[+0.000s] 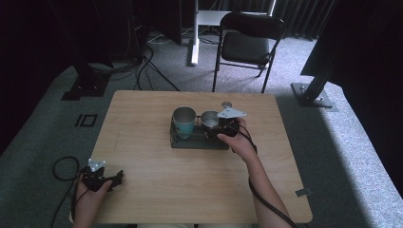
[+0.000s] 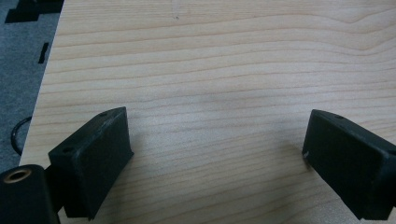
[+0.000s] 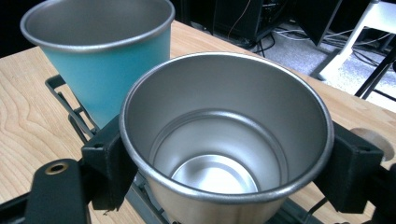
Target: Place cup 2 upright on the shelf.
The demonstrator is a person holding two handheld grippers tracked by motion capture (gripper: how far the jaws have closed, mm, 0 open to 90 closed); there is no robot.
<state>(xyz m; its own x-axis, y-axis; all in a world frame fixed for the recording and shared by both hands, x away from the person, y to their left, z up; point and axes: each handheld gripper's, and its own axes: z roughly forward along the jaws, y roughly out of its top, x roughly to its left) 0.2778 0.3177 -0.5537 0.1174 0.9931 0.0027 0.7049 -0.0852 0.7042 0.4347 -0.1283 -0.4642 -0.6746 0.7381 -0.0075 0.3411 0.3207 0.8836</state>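
Steel cup (image 3: 224, 154) is gripped between the jaws of the right claw (image 3: 224, 172) over a dark wire rack (image 1: 190, 141) — teal cup (image 3: 100, 60) just beyond it — while the left claw (image 2: 217, 158) is held wide open, empty, over bare worktop (image 2: 224, 70).

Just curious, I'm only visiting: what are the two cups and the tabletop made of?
The plain silver cup looks like brushed steel, with soft reflections inside. The turquoise cup seems to be metal too, its outside painted matt. The table shows pale wood grain, possibly laminate.
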